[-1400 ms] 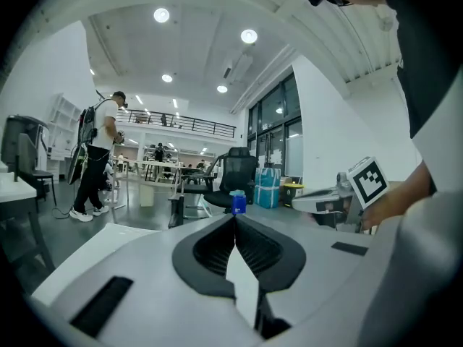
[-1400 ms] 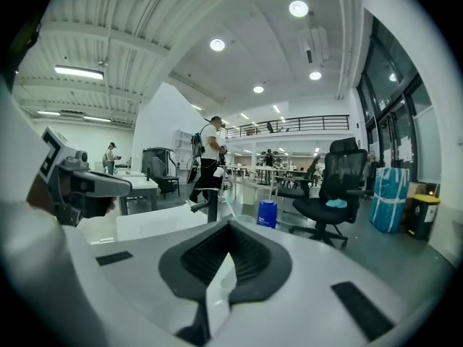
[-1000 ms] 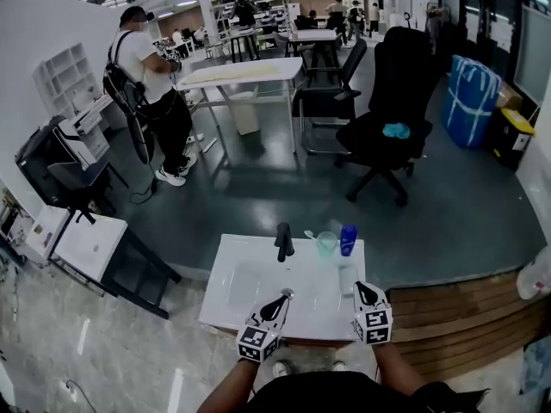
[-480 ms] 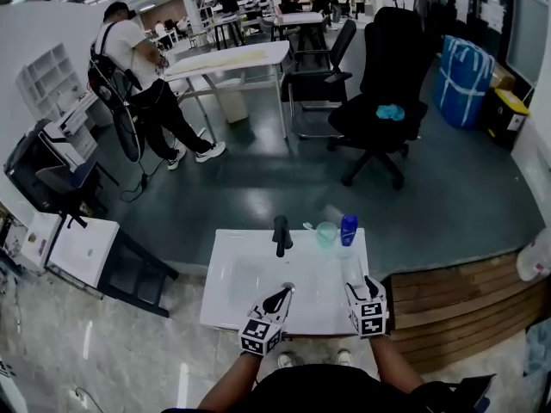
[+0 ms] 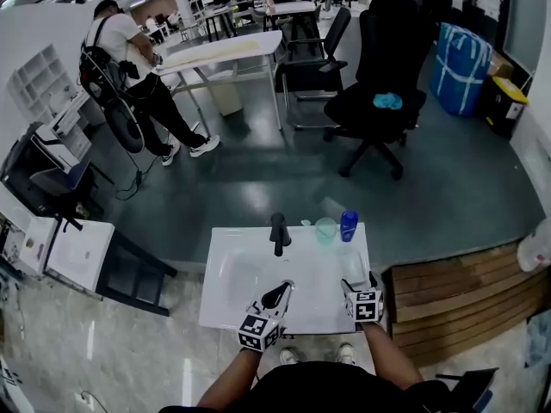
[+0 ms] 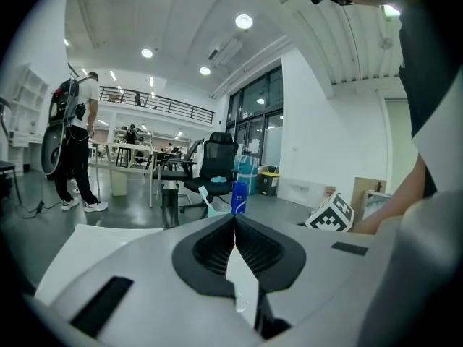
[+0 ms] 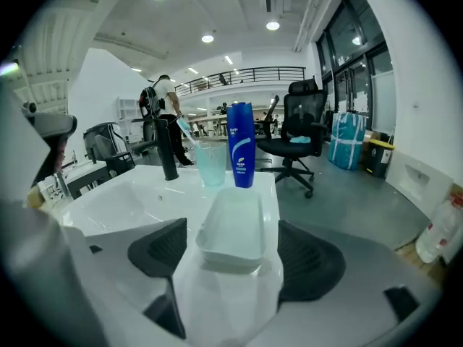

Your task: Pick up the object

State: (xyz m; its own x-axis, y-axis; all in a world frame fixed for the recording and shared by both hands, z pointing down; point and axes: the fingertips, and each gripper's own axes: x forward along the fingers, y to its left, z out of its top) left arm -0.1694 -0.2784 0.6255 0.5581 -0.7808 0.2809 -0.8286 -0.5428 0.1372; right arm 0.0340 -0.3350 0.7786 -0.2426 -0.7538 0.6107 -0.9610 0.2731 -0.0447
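Note:
A white rectangular soap dish [image 7: 231,226] lies on the right rim of the white sink [image 5: 245,274]; in the head view this dish [image 5: 349,263] sits just ahead of my right gripper [image 5: 370,280]. In the right gripper view my right gripper [image 7: 233,255] has its jaws opening, one dark pad on each side of the dish's near end, neither pressing on it. My left gripper [image 5: 282,291] hovers over the sink's front edge. In its own view the left gripper [image 6: 234,219] is shut with nothing between its pads.
Behind the dish stand a blue bottle [image 7: 241,144], a clear cup [image 7: 210,163] with a toothbrush and a black faucet [image 7: 167,149]. A wooden platform [image 5: 456,304] lies to the right. A black office chair [image 5: 379,101] and a person [image 5: 129,67] are farther off.
My right gripper's jaws have spread apart around the dish. The person in the background has stepped to the left. The left gripper has hardly moved.

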